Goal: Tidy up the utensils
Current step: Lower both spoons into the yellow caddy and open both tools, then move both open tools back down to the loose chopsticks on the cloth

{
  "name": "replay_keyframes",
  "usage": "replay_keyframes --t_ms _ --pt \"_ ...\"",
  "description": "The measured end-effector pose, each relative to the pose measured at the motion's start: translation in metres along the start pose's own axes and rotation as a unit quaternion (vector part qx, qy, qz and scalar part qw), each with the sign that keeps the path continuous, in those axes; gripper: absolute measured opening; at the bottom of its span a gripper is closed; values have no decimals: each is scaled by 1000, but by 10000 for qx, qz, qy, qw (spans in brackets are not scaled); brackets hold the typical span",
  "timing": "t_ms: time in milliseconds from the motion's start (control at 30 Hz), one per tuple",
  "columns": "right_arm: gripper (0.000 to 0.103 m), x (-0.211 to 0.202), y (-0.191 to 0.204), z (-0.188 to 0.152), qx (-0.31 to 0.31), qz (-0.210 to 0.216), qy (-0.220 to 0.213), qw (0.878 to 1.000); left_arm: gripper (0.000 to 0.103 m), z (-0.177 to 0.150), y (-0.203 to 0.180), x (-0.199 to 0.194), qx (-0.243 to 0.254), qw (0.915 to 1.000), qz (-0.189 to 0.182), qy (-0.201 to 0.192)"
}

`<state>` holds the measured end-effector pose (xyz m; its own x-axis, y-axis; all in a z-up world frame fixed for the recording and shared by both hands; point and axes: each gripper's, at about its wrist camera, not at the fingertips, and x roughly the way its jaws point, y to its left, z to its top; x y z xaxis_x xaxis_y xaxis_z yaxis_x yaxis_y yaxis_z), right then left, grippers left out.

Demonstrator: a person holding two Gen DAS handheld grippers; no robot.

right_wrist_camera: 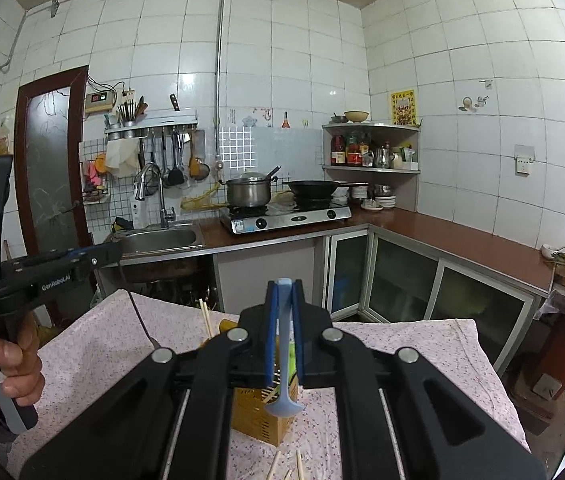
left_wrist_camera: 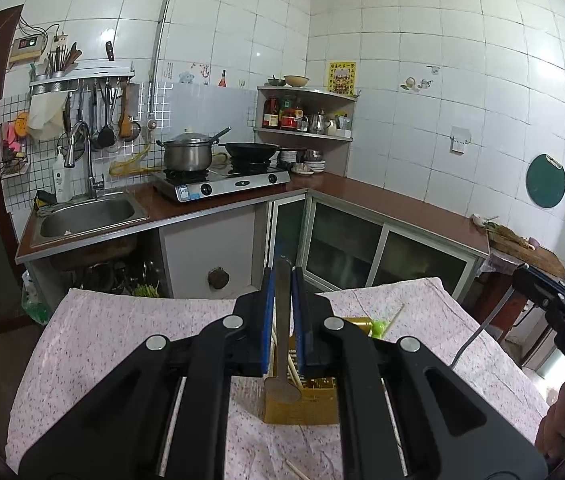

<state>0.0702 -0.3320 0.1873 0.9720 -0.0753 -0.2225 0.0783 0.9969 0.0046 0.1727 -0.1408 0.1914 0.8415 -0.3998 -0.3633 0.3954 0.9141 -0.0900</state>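
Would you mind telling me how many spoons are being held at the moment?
2. A metal spoon hangs bowl down in the left tool; a pale blue spoon hangs likewise in the right tool. Others may be hidden in the yellow box.

**Both grippers clamped, held aloft side by side**

Left gripper (left_wrist_camera: 282, 280): fingers (left_wrist_camera: 268, 300) drawn nearly together, pinching a slim handle, pointing slightly downward. Right gripper (right_wrist_camera: 284, 292): fingers (right_wrist_camera: 271, 312) likewise pressed onto a thin handle, angled a little below level. A bare left hand (right_wrist_camera: 6, 364) wraps the left gripper's grip.
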Motion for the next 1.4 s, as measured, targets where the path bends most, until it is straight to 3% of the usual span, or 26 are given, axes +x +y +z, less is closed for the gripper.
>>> replay_keyframes --t_ms 833,1200,1300,1400 --pt "7 60 6 5 29 177 130 9998 7 2 2 56 -58 9997 -174 155" --pt "8 95 6 -14 110 281 454 9985 7 -21 1 88 -126 9981 -253 556" --pt "8 120 1 -29 172 291 831 9960 13 -34 4 106 -79 9962 -220 841" --pt "9 125 -7 -34 290 178 831 9960 25 -42 18 116 -282 9945 -169 994"
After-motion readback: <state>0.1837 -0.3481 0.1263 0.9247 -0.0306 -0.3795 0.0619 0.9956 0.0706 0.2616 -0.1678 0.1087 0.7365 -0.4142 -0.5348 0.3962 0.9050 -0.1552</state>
